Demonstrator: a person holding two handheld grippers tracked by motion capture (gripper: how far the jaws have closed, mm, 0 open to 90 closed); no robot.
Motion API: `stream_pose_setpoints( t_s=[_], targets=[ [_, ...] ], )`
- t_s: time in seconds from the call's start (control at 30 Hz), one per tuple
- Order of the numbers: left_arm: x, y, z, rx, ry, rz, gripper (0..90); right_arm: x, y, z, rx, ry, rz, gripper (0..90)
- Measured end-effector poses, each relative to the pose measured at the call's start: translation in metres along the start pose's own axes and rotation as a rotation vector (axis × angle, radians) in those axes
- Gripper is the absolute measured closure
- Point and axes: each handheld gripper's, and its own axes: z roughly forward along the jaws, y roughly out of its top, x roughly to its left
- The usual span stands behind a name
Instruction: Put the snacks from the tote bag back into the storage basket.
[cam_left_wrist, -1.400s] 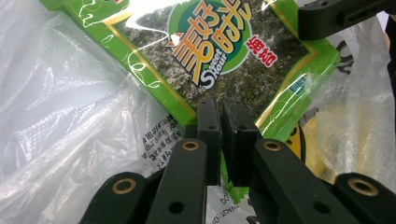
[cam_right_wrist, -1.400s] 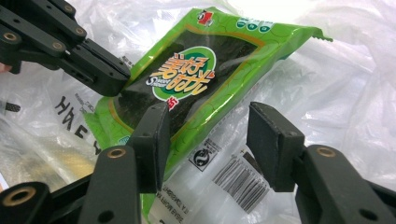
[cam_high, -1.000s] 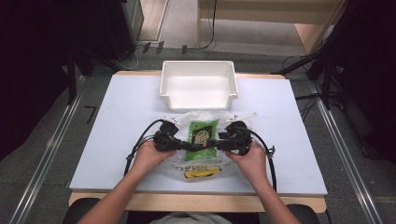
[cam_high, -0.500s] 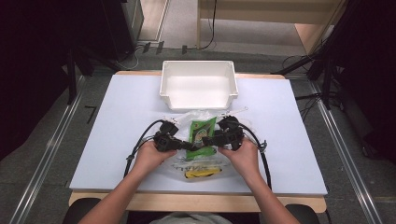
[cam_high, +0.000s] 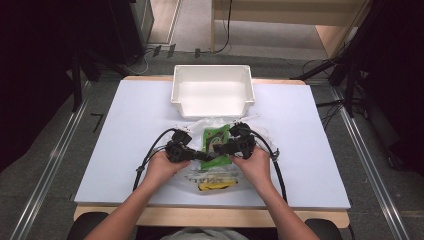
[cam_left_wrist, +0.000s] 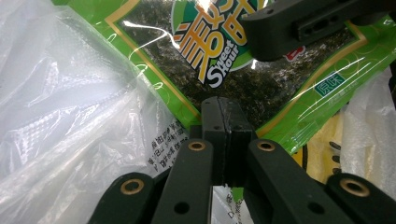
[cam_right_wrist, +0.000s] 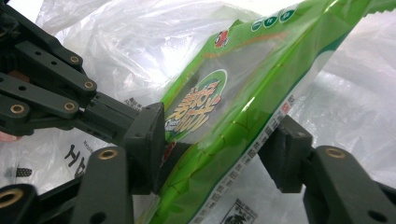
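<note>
A green seaweed snack packet (cam_high: 216, 139) lies on a crumpled clear plastic bag (cam_high: 196, 172) at the table's middle front. My left gripper (cam_high: 204, 156) comes in from the left. Its jaws (cam_left_wrist: 224, 107) are shut at the packet's (cam_left_wrist: 289, 88) lower corner; whether bag film is caught too I cannot tell. My right gripper (cam_high: 221, 148) reaches in from the right. Its jaws have just been closing, with the tilted packet (cam_right_wrist: 243, 93) between them. Both pads of the right gripper (cam_right_wrist: 212, 140) touch the packet's sides. The left gripper (cam_right_wrist: 112, 120) ends just behind them.
An empty white bin (cam_high: 212, 70) stands beyond the bag at the back centre of the white table (cam_high: 125, 125). A yellow packet (cam_high: 215, 186) lies inside the bag near the front edge. Black cables (cam_high: 150, 160) loop out beside both hands.
My right gripper has slid left from beside the bag onto the green packet. The left hand and gripper have kept still.
</note>
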Motion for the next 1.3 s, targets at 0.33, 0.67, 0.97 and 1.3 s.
stream_pose_setpoints(
  t_s=[0.33,0.67,0.97,1.3],
  targets=[
    [0.0,0.0,-0.005,-0.012,-0.005,0.004,86.2,0.003,-0.001,-0.006,-0.027,0.01,-0.024,56.0],
    [0.002,-0.001,-0.013,-0.024,-0.001,-0.003,82.7,0.008,-0.002,-0.02,-0.068,0.032,-0.041,63.7],
    [-0.001,-0.001,-0.019,-0.053,-0.031,0.023,79.7,0.011,-0.003,-0.03,-0.092,0.075,-0.041,70.1],
    [-0.001,-0.002,-0.022,-0.035,-0.032,0.028,74.1,0.015,-0.002,-0.043,-0.133,0.081,-0.064,73.7]
  ],
)
